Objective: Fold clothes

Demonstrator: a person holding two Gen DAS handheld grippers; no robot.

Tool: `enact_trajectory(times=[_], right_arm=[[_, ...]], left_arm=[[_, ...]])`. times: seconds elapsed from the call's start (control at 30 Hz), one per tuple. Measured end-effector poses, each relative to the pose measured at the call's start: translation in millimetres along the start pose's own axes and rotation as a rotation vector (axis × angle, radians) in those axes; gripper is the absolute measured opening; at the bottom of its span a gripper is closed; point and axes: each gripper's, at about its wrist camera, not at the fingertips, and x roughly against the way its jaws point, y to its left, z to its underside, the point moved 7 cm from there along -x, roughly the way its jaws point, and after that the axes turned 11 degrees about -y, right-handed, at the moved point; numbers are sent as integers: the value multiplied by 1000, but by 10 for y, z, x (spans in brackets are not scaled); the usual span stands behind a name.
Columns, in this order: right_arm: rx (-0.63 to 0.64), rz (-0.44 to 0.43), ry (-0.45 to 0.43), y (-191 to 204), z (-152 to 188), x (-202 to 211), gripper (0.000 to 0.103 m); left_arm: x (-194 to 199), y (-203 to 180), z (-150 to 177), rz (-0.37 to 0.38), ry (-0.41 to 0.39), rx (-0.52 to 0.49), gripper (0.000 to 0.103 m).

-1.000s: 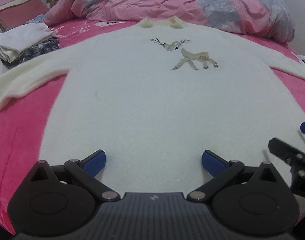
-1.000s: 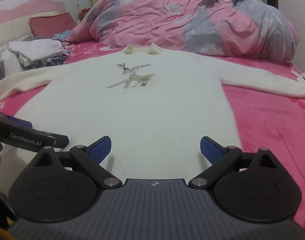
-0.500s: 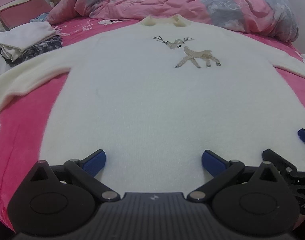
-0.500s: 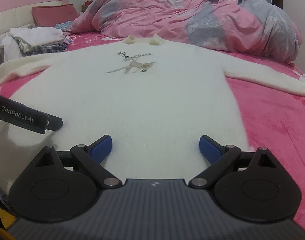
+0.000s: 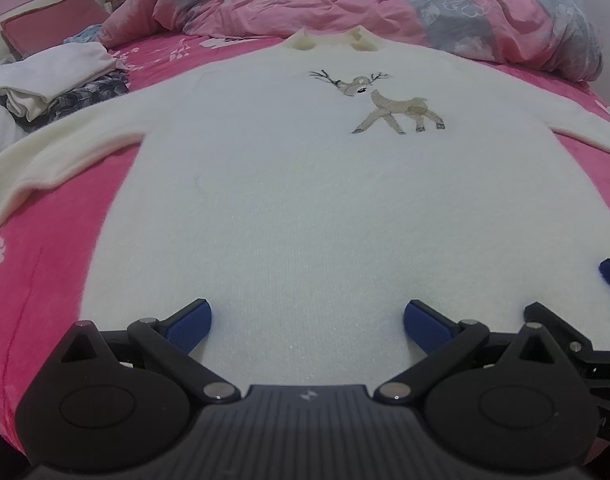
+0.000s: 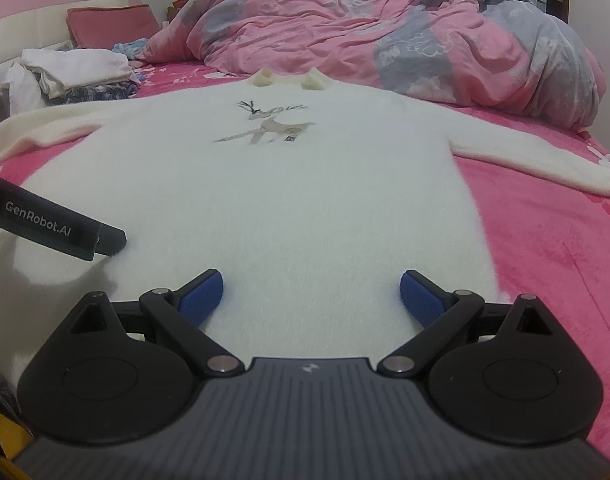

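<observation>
Nearest, the left gripper (image 5: pixel 307 322) and right gripper (image 6: pixel 311 295) sit side by side over the near hem of the white sweater (image 5: pixel 325 200), both spread wide and gripping nothing. The sweater lies flat, front up, on the pink bedsheet (image 6: pixel 545 240), sleeves out left and right. Beyond its collar lies a rumpled pink-and-grey duvet (image 6: pixel 385 32), with a pile of clothes (image 5: pixel 57 80) at far left.

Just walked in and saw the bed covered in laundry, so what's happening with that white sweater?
A person holds a gripper in each hand over a white sweater with a deer design, spread flat and face up on the pink bed, sleeves out to the sides. The left gripper and right gripper are both open, near the hem, gripping nothing. No fold is made yet. A rumpled duvet lies beyond the collar, and a pile of other clothes sits to the left.
</observation>
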Motion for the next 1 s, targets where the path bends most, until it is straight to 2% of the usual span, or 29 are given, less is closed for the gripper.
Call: enact_trajectory(times=[0.57, 0.83, 1.0], right_arm=[[8, -3, 5, 10, 2, -10, 98], [14, -4, 14, 16, 0, -15, 98], [17, -3, 18, 16, -4, -30, 99]], left_arm=[[16, 8, 14, 11, -42, 6, 103], [78, 17, -69, 43, -84, 28, 103], [-23, 7, -149, 46, -102, 22, 103]])
